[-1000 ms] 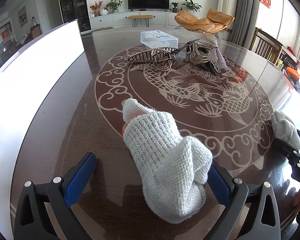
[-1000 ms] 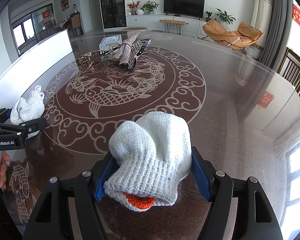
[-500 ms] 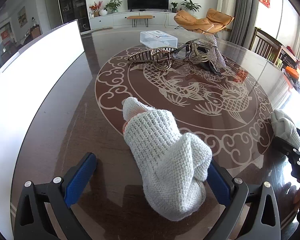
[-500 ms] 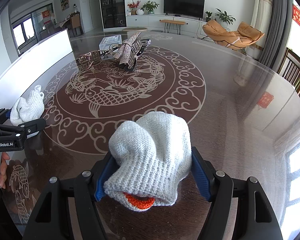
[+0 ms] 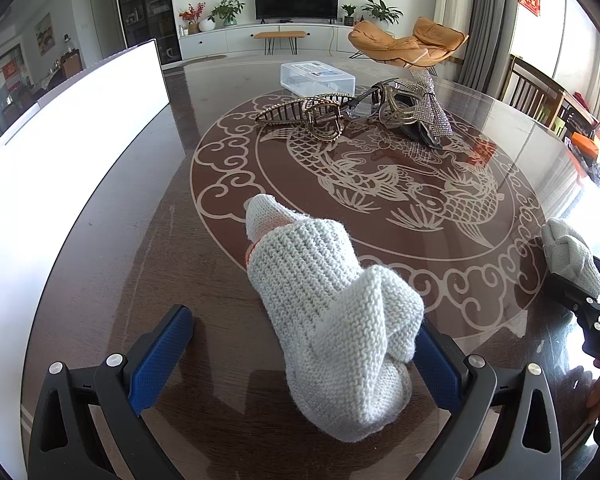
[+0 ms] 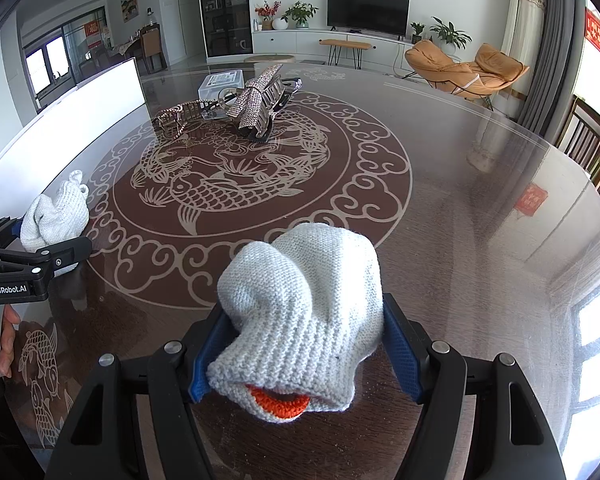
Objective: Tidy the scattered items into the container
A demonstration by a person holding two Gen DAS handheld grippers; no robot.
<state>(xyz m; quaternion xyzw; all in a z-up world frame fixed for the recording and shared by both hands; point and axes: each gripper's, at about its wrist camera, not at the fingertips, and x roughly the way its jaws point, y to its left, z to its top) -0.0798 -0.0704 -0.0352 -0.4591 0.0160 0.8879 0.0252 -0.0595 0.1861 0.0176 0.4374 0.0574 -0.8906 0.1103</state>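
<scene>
A white knit glove (image 5: 332, 320) lies on the table between the fingers of my left gripper (image 5: 302, 320), which is open wide; the glove leans on the right finger only. A second white glove with an orange cuff (image 6: 300, 312) lies between the blue pads of my right gripper (image 6: 304, 308), filling the gap unsqueezed. Far across the table stand a clear plastic box (image 5: 318, 76), a gold claw hair clip (image 5: 304, 114) and a rhinestone bow clip (image 5: 428, 108). The box (image 6: 222, 80) and the bow clip (image 6: 256, 96) also show in the right wrist view.
The round dark table (image 5: 120, 260) has a glossy fish pattern. A white board (image 5: 60, 160) runs along its left side. Wooden chairs (image 5: 540, 92) stand at the right edge. A person's hand (image 6: 4, 340) holds the left gripper's handle.
</scene>
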